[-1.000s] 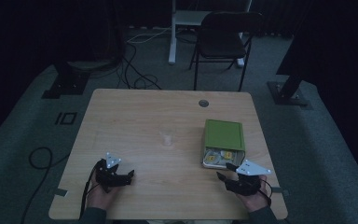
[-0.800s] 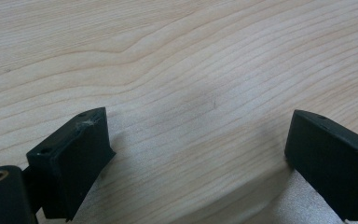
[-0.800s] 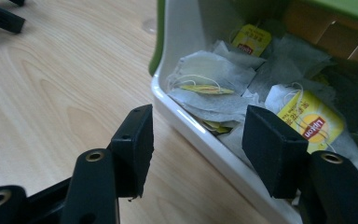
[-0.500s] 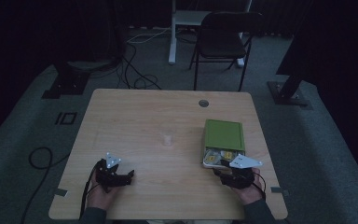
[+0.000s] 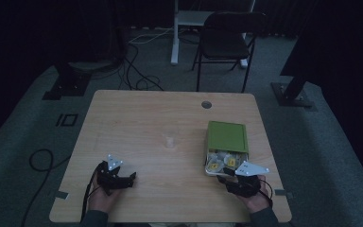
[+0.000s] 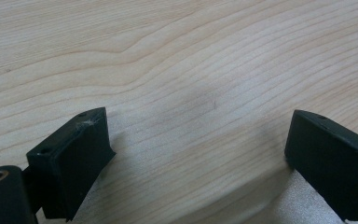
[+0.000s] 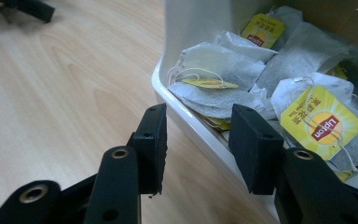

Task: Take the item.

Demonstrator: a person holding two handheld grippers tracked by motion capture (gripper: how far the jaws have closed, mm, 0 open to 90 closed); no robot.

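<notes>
Scene: wooden table [image 5: 137,118] seen from above, small clear cup [image 5: 170,141] at centre | Box: white tea-bag box [image 7: 200,135], green lid [image 5: 226,136] slid back, tea bags [image 7: 223,70] exposed | Right gripper [image 7: 198,140]: jaws parted, empty, straddling box rim | Left gripper [image 6: 198,140]: spread wide, empty, on bare table | Progress: judged early; no bag yet grasped, cup apparently empty.

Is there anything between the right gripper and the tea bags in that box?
Only the box's own white wall. The right gripper is open, its jaws straddling that near rim, one outside over the table and one over the tea bags. The green lid covers only the far part, so the bags lie exposed.
</notes>
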